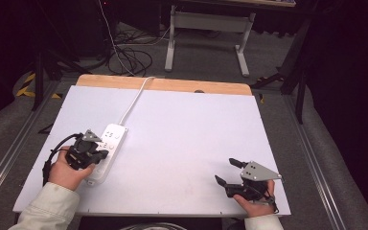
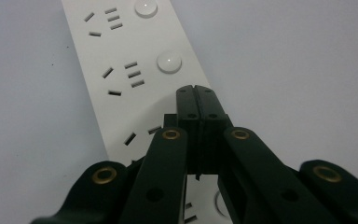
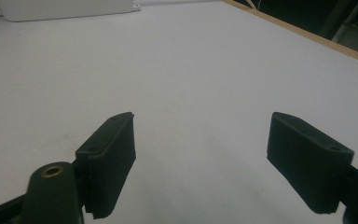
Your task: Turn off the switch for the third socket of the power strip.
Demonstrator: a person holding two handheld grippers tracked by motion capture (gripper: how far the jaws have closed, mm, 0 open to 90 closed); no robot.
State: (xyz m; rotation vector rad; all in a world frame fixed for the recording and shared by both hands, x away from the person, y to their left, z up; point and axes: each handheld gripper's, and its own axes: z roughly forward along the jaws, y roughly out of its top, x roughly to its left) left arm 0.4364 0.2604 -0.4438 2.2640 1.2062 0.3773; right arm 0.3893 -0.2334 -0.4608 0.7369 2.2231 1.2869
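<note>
— Where is the power strip (image 1: 106,152)?
— Flat on the white surface (image 1: 187,143), left side, its cord (image 1: 135,101) running to the far edge.
— And the left claw (image 2: 197,100)?
— Closed with nothing between its jaws, tips over the strip and hiding the near sockets.
— The right claw (image 1: 227,171)?
— Wide open, empty, well apart near the front right corner.
</note>
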